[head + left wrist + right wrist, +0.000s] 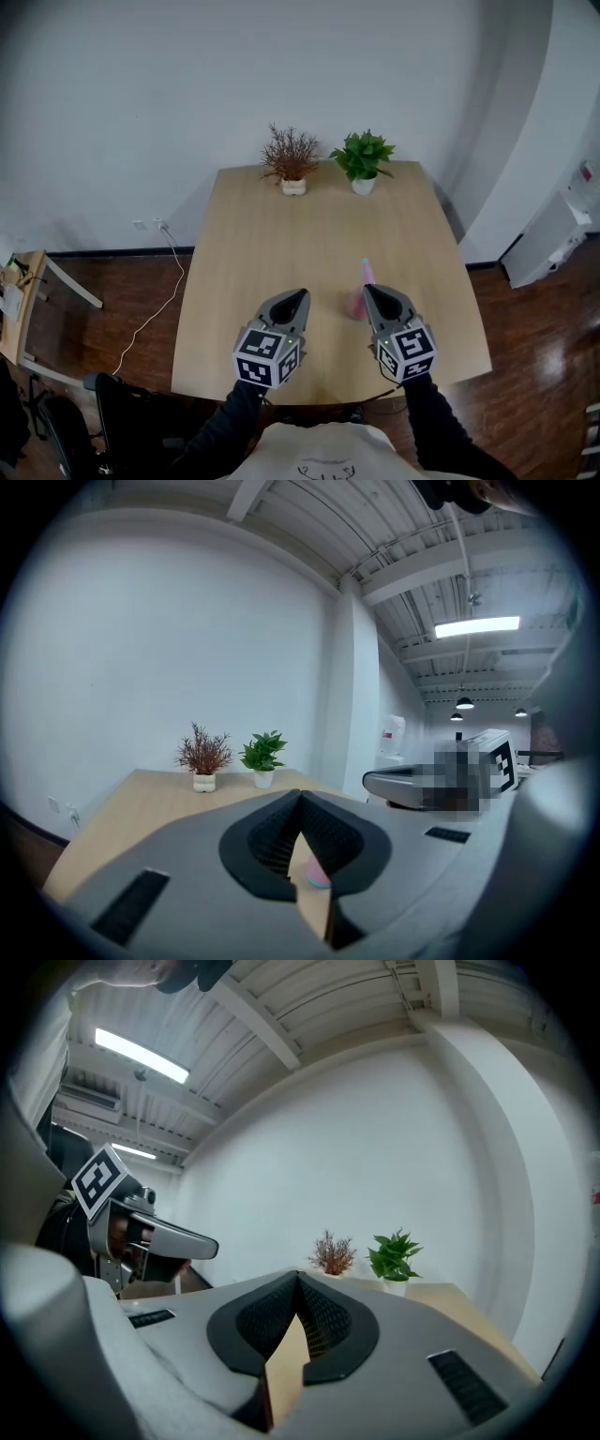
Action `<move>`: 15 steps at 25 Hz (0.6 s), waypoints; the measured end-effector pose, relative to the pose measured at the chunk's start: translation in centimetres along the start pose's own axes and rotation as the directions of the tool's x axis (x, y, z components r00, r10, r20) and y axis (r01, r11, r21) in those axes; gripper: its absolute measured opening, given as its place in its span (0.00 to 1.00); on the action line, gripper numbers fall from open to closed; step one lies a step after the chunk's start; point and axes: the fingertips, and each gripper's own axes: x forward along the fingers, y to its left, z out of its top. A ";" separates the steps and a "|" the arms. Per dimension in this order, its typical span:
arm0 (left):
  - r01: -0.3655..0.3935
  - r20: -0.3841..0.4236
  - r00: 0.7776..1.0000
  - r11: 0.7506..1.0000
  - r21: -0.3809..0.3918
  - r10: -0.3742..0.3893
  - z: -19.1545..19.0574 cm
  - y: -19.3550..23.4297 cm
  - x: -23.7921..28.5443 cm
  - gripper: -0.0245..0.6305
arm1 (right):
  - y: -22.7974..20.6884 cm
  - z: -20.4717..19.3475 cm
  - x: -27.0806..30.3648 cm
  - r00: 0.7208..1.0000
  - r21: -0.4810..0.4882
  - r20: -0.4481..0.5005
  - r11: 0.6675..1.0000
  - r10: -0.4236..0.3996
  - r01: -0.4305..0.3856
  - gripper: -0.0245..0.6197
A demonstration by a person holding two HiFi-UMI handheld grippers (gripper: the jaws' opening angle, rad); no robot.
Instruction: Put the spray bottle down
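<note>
Now the bottle stands on the table, and both my grippers are closed and empty

My right gripper [368, 291] has its jaws pressed together with nothing between them. In the right gripper view only bare tabletop shows through the slot beneath the closed tips. My left gripper [301, 296] is likewise closed on nothing. Its tips meet in the left gripper view, and a bit of pink shows through the gap below them, out on the table beyond.

The spray bottle [357, 300] is pink and appears to stand upright on the table [281, 244]. It is between my two grippers and just beside the right one, whose tip overlaps it in the head view. Whether that tip touches it I cannot tell.

At the far edge of the table two small potted plants sit side by side, a reddish-brown dry plant [291, 155] on the left and a green leafy plant [362, 155] on the right. Both are well apart from the bottle. My grippers hover over the near part of the table, pointing toward the plants.
</note>
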 end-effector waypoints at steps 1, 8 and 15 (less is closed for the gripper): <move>0.001 0.000 1.000 1.000 0.000 -0.001 0.0 -0.1 0.0 0.04 | 0.3 0.1 -0.2 1.000 -0.002 -0.003 1.000 0.009 -0.009 0.04; 0.008 -0.016 1.000 1.000 -0.012 -0.008 -1.0 -1.4 -0.5 0.04 | 1.7 -0.5 -1.9 0.997 0.015 -0.047 0.998 0.063 -0.063 0.04; 0.013 -0.017 1.000 1.000 -0.015 -0.013 -1.3 -2.6 -1.3 0.04 | 3.1 0.4 -3.0 0.989 0.053 -0.048 0.989 0.140 -0.137 0.04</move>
